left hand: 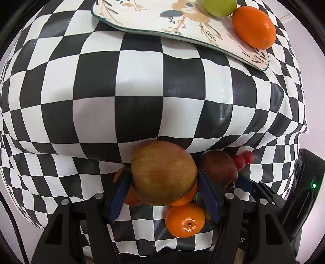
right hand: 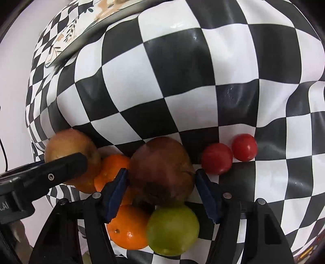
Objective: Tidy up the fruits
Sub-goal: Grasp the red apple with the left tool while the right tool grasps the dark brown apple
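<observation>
My left gripper (left hand: 164, 193) clasps the yellow-red apple (left hand: 163, 172), blue pads pressed to both its flanks; it is nearly round, so I cannot tell which way its stem points. My right gripper (right hand: 161, 193) brackets the dark red apple (right hand: 161, 170): the left pad touches it, while a sliver of gap shows at the right pad, so I cannot tell if the grip is firm. Its blemished end faces my right camera.

Both apples sit in a cluster near the front edge of the checkered tablecloth (left hand: 142, 87), where the cloth folds down. Oranges (right hand: 128, 227) crowd beneath and between the apples, a green apple (right hand: 172, 229) lies under my right claw, and two small red fruits (right hand: 217, 158) rest just beside the dark apple.

Ahead the cloth lies open up to the floral plate (left hand: 146, 18), which carries an orange (left hand: 254, 27), long axis slanting, at its rim, and a green fruit (left hand: 219, 7).
</observation>
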